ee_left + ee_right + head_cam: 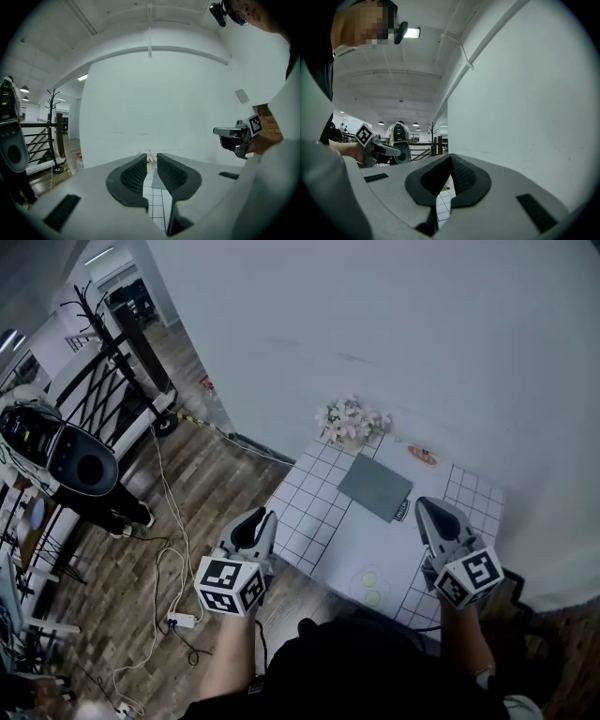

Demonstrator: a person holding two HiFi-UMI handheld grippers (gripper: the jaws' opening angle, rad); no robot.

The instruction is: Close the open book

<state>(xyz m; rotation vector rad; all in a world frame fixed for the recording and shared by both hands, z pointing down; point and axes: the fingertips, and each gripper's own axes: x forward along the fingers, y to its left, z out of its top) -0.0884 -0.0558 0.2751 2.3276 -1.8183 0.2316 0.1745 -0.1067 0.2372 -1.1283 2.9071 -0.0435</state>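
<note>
**Head view.** The book [375, 487] lies flat on the white checked table [314, 507]. It shows as a grey slab, cover up with no pages showing, so I judge it already shut. Its long axis runs from 10 o'clock to 4 o'clock in this picture. Flowers [352, 421] stand just past it, toward 12 o'clock. The left tongs [255, 524] hang over the table's 9 o'clock edge, and the book lies between 2 and 3 o'clock from them, well apart. The right tongs [429, 514] have the book at 10 o'clock, with its near corner close beside their tip in the picture. The right hand is therefore the nearer one. Both pairs seem held up off the table rather than down at the book.

**Left gripper view.** The left tongs [151, 157] point about level toward the white wall [154, 98]. Their jaws stand a narrow gap apart, with nothing between them. Low in that gap, past the checked cloth, is a grey patch that is probably the book [157, 181], straight ahead and below. The right tongs [222, 132] show at 3 o'clock, held in a hand.

**Right gripper view.** The right tongs [450, 157] have their jaws pressed together at the tips and hold nothing. They aim along the wall, and only a strip of checked cloth shows beneath them. The book is not in this view. The left tongs [391, 150] appear at 9 o'clock.

Any further touch on the book would, I think, fall most easily to the right hand, which would have to drop down and toward 10 o'clock.
</note>
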